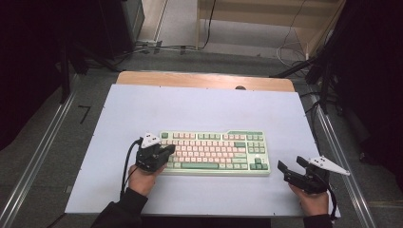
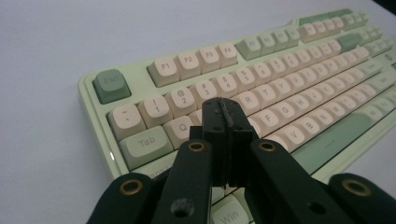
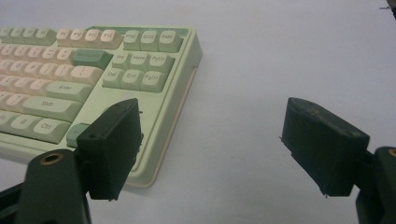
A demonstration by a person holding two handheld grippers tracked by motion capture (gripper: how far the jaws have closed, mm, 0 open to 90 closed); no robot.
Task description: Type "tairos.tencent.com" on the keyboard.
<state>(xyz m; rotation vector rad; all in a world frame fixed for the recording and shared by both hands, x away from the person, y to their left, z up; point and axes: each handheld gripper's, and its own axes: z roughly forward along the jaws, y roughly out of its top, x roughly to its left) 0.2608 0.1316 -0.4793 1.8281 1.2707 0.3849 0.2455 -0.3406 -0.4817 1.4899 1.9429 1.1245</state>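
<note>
Hovering over the keyboard (image 2: pixel 261 88), the left gripper (image 2: pixel 224 116) is clenched on nothing; the right gripper (image 3: pixel 210 144) gapes beside it

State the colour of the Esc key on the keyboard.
Dull green, darker than the pale green keyboard case; the Esc key shows best in the left gripper view.

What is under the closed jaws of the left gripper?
The left gripper, shut with nothing between its jaws, is over the keyboard near its Q and W keys. The tips cover the key right under them, so contact cannot be judged.
</note>
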